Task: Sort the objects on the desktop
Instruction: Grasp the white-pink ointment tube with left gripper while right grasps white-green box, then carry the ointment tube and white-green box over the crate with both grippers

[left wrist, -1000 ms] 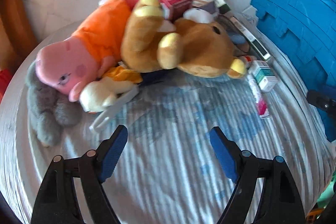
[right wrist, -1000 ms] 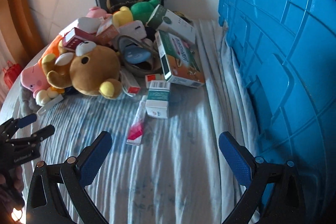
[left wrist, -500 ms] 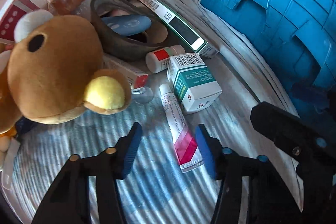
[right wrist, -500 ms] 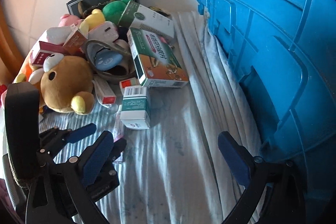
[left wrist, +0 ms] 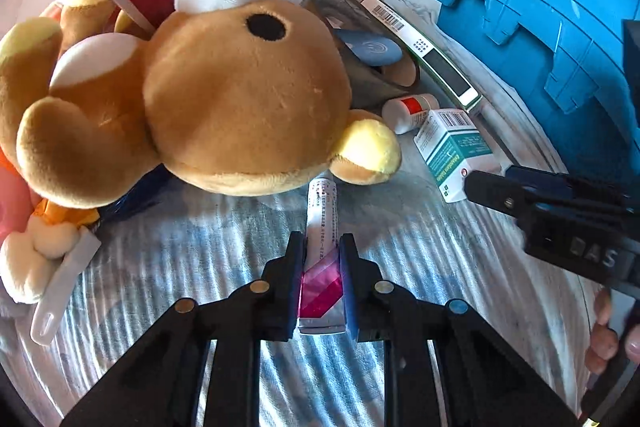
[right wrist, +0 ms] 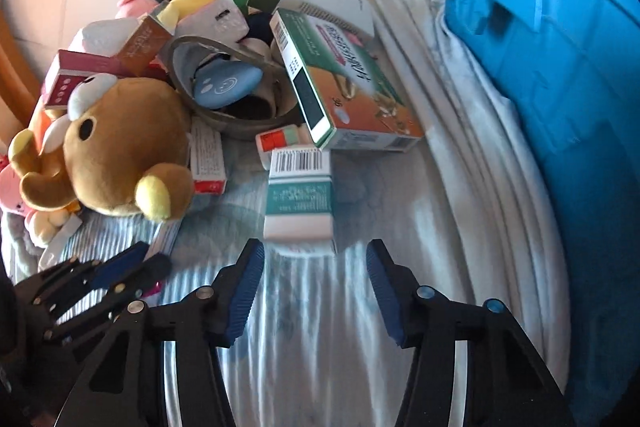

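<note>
My left gripper point(left wrist: 321, 259) is clamped on the white-and-pink squeeze tube point(left wrist: 321, 251) lying at 6 o'clock below the brown plush bear point(left wrist: 224, 99), my right gripper point(right wrist: 315, 273) gapes before the teal-and-white carton point(right wrist: 299, 205), and I judge sorting barely begun, with 1 tube gripped and the pile untouched beside the blue plastic crate point(right wrist: 560, 39) at 3 o'clock.

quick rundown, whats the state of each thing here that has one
left hand-held gripper: shut on the tube
tube: lying flat on the cloth, far end by the bear's ear
right hand-held gripper: open, nothing between its fingers, just short of the teal box
teal box: lying flat, closed
brown bear: on its side
white bottle: on its side
blue crate: inside not visible
</note>
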A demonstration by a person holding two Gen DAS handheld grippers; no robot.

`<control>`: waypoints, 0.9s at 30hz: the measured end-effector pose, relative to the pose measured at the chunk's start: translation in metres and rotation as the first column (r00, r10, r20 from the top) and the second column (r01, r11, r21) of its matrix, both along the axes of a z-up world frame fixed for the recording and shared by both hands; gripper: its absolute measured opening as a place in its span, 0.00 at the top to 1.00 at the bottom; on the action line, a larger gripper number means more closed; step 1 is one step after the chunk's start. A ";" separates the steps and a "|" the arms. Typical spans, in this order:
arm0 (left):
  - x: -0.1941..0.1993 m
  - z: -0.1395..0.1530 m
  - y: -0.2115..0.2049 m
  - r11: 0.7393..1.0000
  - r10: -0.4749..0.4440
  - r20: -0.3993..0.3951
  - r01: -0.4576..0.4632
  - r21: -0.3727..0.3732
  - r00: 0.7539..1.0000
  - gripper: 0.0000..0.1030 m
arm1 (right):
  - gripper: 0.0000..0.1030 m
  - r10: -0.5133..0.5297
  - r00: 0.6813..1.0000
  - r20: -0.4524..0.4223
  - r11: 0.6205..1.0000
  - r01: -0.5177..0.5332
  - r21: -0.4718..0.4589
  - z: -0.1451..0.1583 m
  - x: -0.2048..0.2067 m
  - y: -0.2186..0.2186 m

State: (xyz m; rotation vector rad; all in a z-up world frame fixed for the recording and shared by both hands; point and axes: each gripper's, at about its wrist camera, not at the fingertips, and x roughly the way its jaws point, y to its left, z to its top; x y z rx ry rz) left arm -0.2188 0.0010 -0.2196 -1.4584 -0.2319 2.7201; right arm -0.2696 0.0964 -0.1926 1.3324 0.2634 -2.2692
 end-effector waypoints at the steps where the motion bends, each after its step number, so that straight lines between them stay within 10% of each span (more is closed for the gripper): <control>1: -0.002 0.000 0.000 1.000 0.001 0.002 -0.001 0.002 1.000 0.83 | 0.49 0.004 1.000 -0.003 1.000 -0.004 0.007 -0.002 -0.003 -0.004; 14: 0.037 0.016 0.007 1.000 -0.022 -0.009 0.022 -0.020 1.000 0.83 | 0.66 0.104 0.994 0.018 0.994 -0.105 0.043 -0.003 0.023 -0.009; 27: 0.102 0.133 0.015 0.991 0.056 -0.266 -0.085 -0.099 0.962 0.83 | 0.66 0.186 0.944 -0.273 0.976 -0.208 -0.056 0.115 0.109 0.014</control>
